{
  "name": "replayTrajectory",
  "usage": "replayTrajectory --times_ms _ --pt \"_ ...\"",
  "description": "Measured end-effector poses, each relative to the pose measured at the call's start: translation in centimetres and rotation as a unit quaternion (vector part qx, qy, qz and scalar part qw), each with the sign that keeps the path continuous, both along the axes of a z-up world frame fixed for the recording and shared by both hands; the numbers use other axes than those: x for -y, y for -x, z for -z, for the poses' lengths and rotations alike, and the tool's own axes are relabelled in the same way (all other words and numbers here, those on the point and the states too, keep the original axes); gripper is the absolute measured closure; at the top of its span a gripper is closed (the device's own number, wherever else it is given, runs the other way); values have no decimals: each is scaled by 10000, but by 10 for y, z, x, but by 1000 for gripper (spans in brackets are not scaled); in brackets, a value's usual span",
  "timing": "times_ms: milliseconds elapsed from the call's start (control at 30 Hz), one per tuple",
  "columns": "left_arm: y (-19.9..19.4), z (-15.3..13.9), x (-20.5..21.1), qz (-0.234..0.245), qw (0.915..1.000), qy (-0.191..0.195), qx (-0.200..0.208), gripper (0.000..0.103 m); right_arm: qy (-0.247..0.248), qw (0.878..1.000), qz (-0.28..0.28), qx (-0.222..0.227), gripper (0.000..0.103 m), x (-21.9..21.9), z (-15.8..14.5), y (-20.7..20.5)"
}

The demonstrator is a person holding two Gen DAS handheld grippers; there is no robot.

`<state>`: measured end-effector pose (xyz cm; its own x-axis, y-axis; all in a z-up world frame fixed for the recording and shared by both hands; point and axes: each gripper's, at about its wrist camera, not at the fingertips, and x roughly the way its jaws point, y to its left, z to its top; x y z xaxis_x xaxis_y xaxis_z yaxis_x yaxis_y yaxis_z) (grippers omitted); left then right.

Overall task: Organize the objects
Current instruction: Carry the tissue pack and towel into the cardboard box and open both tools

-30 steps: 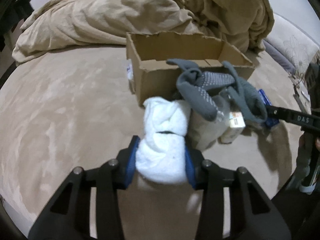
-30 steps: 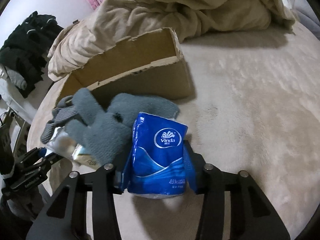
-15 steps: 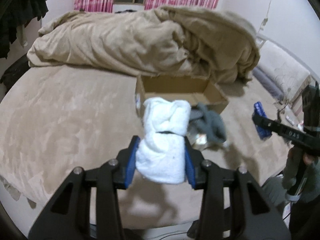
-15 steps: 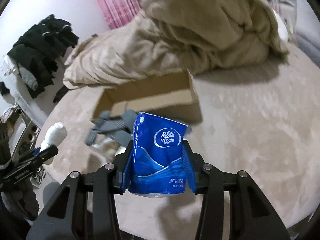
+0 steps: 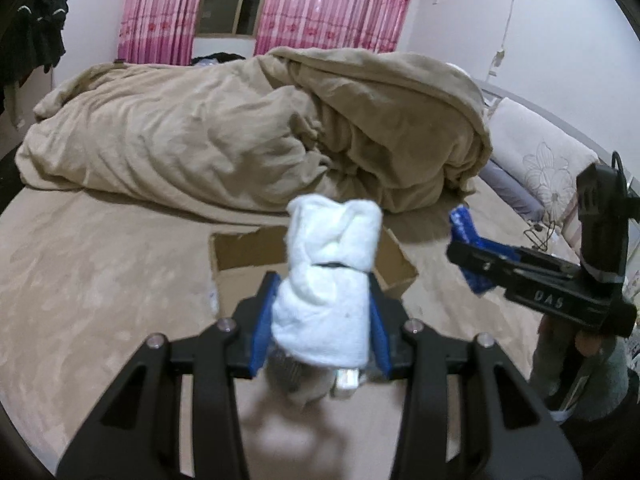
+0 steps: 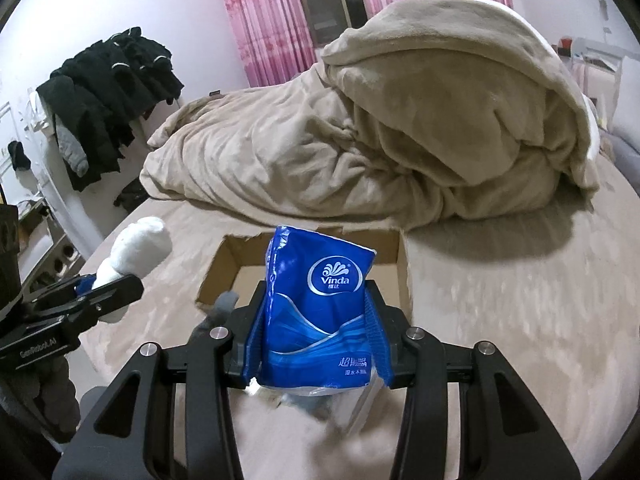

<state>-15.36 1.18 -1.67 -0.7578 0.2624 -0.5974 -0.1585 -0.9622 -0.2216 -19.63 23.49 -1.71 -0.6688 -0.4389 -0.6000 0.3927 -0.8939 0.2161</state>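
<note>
My left gripper point(image 5: 322, 320) is shut on a rolled white towel point(image 5: 328, 280) and holds it in the air above the bed, in front of the open cardboard box point(image 5: 244, 248). My right gripper point(image 6: 316, 344) is shut on a blue Vinda tissue pack point(image 6: 320, 312), also held up over the near side of the box point(image 6: 400, 264). The towel also shows in the right wrist view point(image 6: 136, 248), the tissue pack in the left wrist view point(image 5: 466, 236). A grey glove point(image 6: 220, 312) and a small packet point(image 5: 346, 380) lie on the bed below, mostly hidden.
A big crumpled beige duvet point(image 5: 240, 132) lies behind the box. A pillow point(image 5: 548, 172) lies at the right edge of the bed. Dark clothes point(image 6: 104, 92) hang at the left wall. Pink curtains point(image 5: 320, 4) hang at the back.
Both grippers have risen from the bed with their loads. The towel and the tissue pack left the pile; the grey glove and packet stayed on the bed.
</note>
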Motion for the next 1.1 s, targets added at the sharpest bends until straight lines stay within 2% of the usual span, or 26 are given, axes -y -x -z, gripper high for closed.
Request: replayTrajectory --times_ms 167,400,667,767,867,933,1000,1100 --pt "44 16 -16 101 9999 -11 75 61 -112 9999 -29 26 56 9 13 37" --pt "101 55 -25 54 9991 -100 409 61 -268 9994 2 201 56 18 45 84" --pt "141 101 -39 60 9950 -120 989 61 -423 9983 -45 407 55 27 79 109" --pt "144 105 -44 57 9935 -54 1136 59 -493 9979 -74 412 50 29 88 112" --pt "146 109 -45 23 9915 -23 1298 55 -530 9980 81 337 43 23 86 108" --pt "145 109 -44 0 9905 -58 1377 42 -508 9980 198 308 37 18 82 106" --pt "143 108 -42 -22 9902 -81 1392 34 -505 9979 339 235 37 9 76 103" --pt "137 102 -39 -51 9909 -76 1345 33 -519 9966 574 266 37 -4 75 101"
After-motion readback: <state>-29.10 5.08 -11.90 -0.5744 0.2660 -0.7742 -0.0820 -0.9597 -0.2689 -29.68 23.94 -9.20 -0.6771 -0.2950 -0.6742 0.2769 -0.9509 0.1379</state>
